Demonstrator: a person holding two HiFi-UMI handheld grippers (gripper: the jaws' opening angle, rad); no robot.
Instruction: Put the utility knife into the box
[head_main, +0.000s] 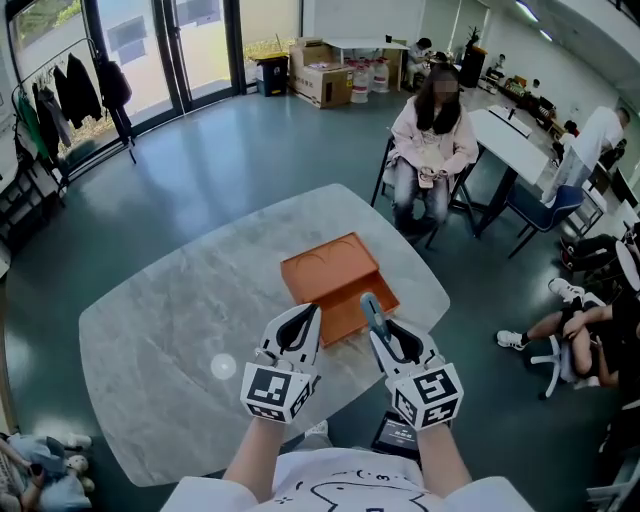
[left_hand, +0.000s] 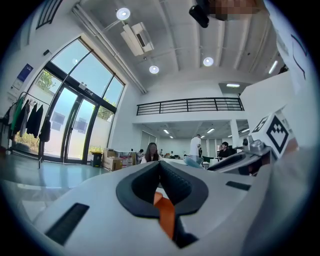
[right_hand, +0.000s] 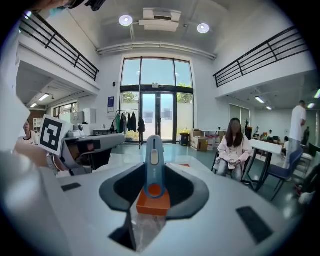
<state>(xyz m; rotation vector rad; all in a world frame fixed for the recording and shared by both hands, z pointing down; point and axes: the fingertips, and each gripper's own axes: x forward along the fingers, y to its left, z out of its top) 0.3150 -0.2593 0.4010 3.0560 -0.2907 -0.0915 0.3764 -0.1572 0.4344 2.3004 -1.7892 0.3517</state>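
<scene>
The right gripper (head_main: 400, 350) pinches the knife (right_hand: 154, 160) upright by its handle. The left gripper (head_main: 295, 335) is closed on nothing. Just ahead the box (head_main: 335, 275) lies open on the table (head_main: 180, 310). It looks mid-carry; next it needs moving forward, lowering in and releasing.

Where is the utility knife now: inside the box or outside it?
Outside. The right gripper holds the utility knife between its jaws, close to the orange box.

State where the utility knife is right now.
In the head view, the utility knife is clamped in the right hand-held gripper, right of centre, its tip pointing at the near right edge of the orange box.
</scene>
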